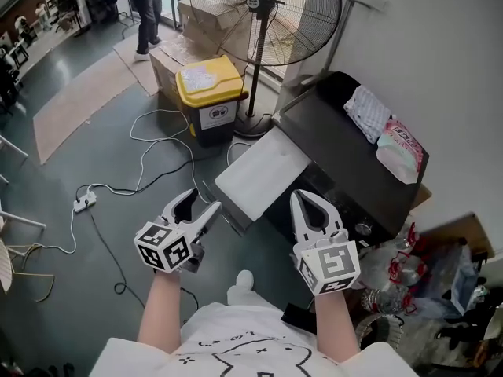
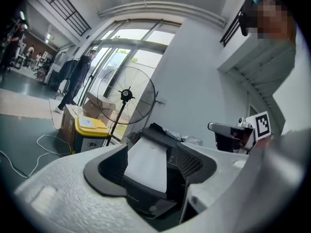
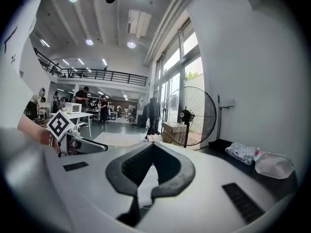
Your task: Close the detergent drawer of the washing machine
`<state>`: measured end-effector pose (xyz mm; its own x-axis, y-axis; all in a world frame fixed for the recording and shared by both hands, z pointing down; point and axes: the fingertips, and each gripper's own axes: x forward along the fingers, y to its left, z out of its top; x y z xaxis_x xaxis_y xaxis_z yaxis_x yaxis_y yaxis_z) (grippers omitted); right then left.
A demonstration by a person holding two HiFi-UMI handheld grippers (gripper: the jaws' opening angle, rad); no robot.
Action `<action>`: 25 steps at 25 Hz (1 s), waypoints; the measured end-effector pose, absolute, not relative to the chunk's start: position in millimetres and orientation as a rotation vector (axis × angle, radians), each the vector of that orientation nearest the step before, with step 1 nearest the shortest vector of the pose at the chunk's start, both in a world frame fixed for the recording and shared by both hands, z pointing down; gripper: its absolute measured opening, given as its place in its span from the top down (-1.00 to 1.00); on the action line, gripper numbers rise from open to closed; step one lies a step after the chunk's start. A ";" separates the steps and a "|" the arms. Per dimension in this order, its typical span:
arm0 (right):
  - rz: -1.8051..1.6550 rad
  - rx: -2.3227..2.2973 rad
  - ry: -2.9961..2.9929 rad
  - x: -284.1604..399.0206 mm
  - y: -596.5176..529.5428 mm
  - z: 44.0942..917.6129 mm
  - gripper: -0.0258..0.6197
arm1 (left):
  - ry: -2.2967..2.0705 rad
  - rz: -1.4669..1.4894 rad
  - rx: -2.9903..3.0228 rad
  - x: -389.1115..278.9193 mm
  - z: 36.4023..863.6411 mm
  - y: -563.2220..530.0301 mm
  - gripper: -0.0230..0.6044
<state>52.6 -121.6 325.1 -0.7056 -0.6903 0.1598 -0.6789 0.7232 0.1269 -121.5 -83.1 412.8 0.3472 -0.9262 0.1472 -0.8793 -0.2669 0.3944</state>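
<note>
A black washing machine [image 1: 346,163] stands against the right wall. A white flat drawer panel [image 1: 263,171] sticks out from its front toward me. My left gripper [image 1: 203,201] hangs open just left of that panel, apart from it, with nothing held. In the left gripper view the white panel [image 2: 146,166] shows in the distance between the spread jaws of my left gripper [image 2: 148,178]. My right gripper [image 1: 302,196] is shut and empty, hovering at the machine's front near the panel's right side. In the right gripper view the pads of my right gripper [image 3: 152,147] meet at the tip.
A checked cloth [image 1: 367,112] and a pink-white packet [image 1: 401,148] lie on the machine's top. A yellow-lidded bin [image 1: 211,100], a standing fan [image 1: 263,14] and cardboard boxes [image 1: 200,14] stand beyond. Cables [image 1: 149,148] run across the floor. Bags and bottles [image 1: 409,265] crowd the right.
</note>
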 end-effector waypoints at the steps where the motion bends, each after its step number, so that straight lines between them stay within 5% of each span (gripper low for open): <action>1: -0.078 1.089 -2.730 53.1 -124.7 329.1 0.92 | -1.572 -0.171 2.192 -121.7 420.0 -84.2 -0.06; 25: 0.077 1.168 -2.596 34.4 -124.2 380.6 0.92 | -1.263 -0.223 2.028 -133.1 522.9 -86.3 -0.06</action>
